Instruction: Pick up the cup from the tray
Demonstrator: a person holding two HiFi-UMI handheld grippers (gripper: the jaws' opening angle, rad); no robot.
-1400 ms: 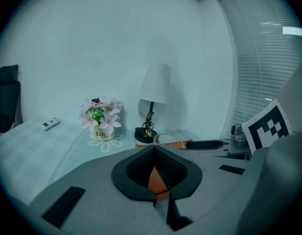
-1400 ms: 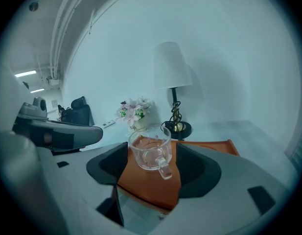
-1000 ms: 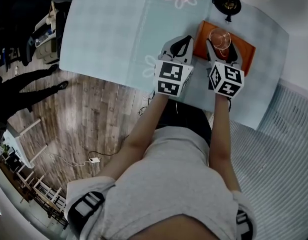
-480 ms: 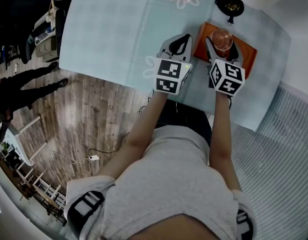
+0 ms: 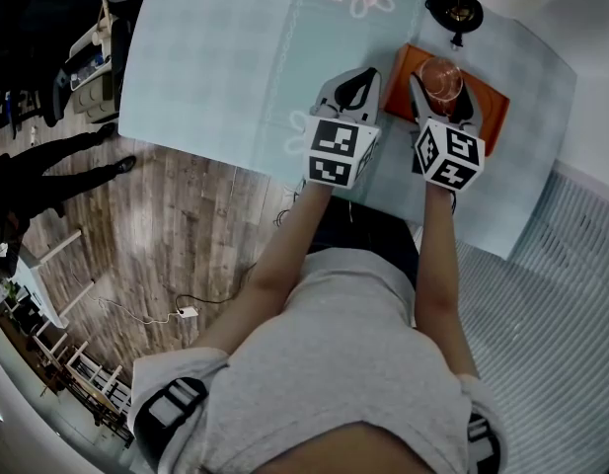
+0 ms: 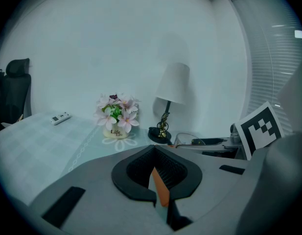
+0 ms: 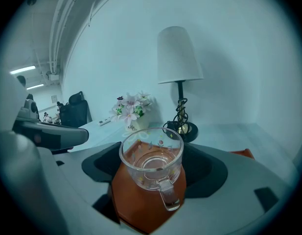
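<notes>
1. We see the cup [image 7: 151,165], a clear glass one with small printed motifs, standing upright on the orange tray [image 5: 489,104]. Its handle points back towards the right gripper's camera.
2. The right gripper [image 5: 440,83] reaches over the tray's near edge. Its fingers [image 7: 234,190] have just been opening and now stand wide apart, with the cup between them. We see a gap on either side of the glass, so nothing presses on it.
3. The left gripper [image 5: 353,87] sits just beside the tray on the right gripper's left, over the pale checked worktop [image 5: 225,57]. Its fingers [image 6: 92,195] are closed together and hold nothing; only a sliver of orange shows through the slit between them.
4. Beyond the tray a pot of pink flowers [image 7: 132,112] and a white-shaded lamp [image 7: 179,62] stand on the worktop.
</notes>
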